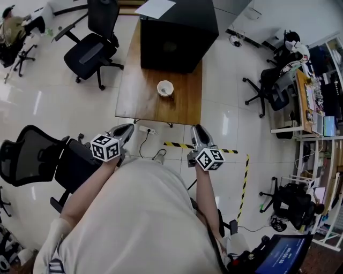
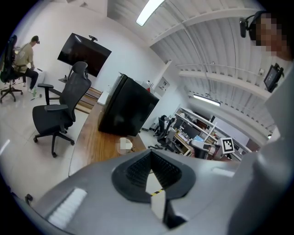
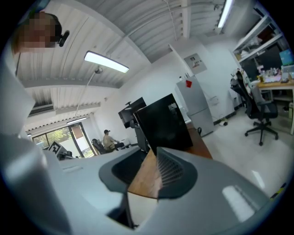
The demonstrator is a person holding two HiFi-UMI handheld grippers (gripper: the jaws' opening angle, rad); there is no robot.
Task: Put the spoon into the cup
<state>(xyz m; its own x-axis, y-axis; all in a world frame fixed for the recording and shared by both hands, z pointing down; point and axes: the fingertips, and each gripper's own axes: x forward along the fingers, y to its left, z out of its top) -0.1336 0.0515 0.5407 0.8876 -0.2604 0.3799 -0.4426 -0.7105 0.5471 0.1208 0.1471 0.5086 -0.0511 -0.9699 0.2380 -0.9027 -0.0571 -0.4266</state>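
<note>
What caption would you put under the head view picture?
Both empty, the left gripper and right gripper point at a cup on a table.

The cup (image 1: 165, 88) stands on the table (image 1: 134, 101), about midway between its left and right edges, in front of a box (image 1: 177, 35) that fills the far end. A sheet of paper (image 1: 155, 7) lies on the box. An office chair (image 1: 92, 51) stands beside the left edge. A power strip (image 1: 146, 129) lies on the floor by the near edge.
</note>
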